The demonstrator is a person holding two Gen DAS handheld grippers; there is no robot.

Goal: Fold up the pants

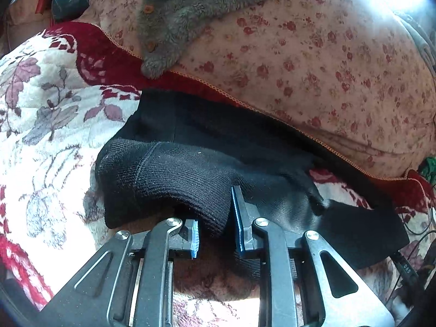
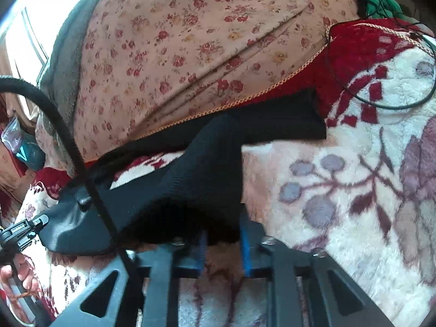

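The black knit pants (image 1: 190,169) lie bunched on a white and red floral blanket (image 1: 49,114). My left gripper (image 1: 215,223) is shut on a fold of the pants near a ribbed seam and lifts it off the blanket. In the right wrist view the same pants (image 2: 207,163) stretch from the far right toward me. My right gripper (image 2: 222,241) is shut on their near edge, with cloth between the blue pads (image 2: 246,248). The left gripper (image 2: 24,229) shows at the far left of that view, holding the other end.
A pink floral quilt (image 1: 313,62) is piled behind the pants, with a grey fleece garment (image 1: 177,13) on top. A black cable (image 2: 68,141) crosses the right wrist view. A thin wire loop (image 2: 381,103) and green cloth (image 2: 378,2) lie at the far right.
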